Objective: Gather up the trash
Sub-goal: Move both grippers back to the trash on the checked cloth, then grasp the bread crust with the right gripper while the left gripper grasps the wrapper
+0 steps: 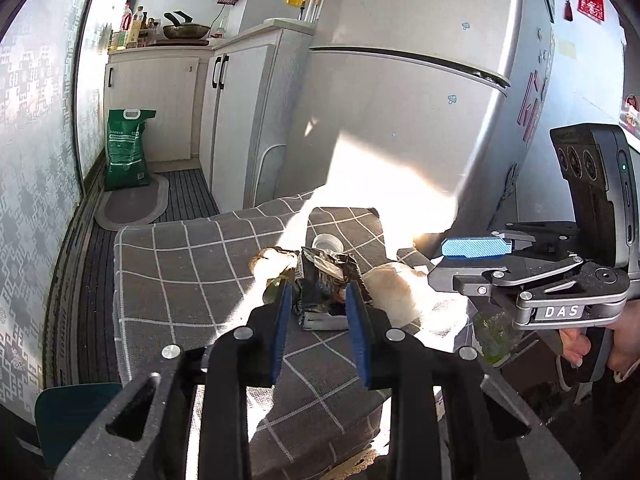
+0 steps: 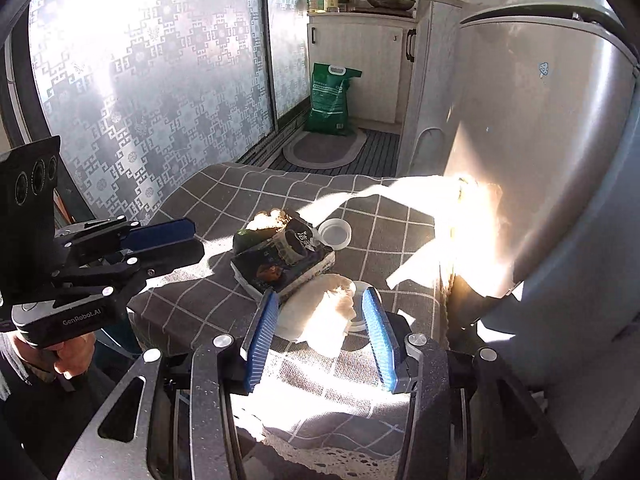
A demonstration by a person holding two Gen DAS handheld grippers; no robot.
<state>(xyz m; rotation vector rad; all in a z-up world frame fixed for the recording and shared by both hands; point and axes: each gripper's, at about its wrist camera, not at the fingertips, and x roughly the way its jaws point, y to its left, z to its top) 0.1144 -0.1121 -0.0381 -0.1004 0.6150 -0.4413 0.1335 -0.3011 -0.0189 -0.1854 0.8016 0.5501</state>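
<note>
Nearest to me, my right gripper [image 2: 320,328] is spread wide with its blue pads either side of a crumpled white tissue [image 2: 320,320] that lies on the checked tablecloth [image 2: 224,200]; I judge the pads are not yet touching it, so it holds nothing. Under the tissue's far edge I can make out the rim of something white and round, too hidden to name. The tissue should be very light and soft, collapsing under any squeeze, so I would close across its bunched middle instead of a loose corner that could tear or slip out. My left gripper [image 1: 318,312] is also open, about half spread, its pads flanking a crumpled dark snack wrapper [image 1: 324,284] without gripping it as far as I can tell. That wrapper looks like thin foil film: light, crinkly and rather slippery, so the best hold is on its folded, thicker near end. Just beyond the wrapper sits a small clear plastic cup [image 2: 335,233], touching or nearly touching it; it looks thin and easily crushed, so it should be pinched gently at the rim. A brownish scrap [image 1: 268,260] lies beside the wrapper, washed out by sunlight. Farther off stand the silver refrigerator [image 1: 400,100] and, on the floor, a green sack [image 2: 332,100].
</note>
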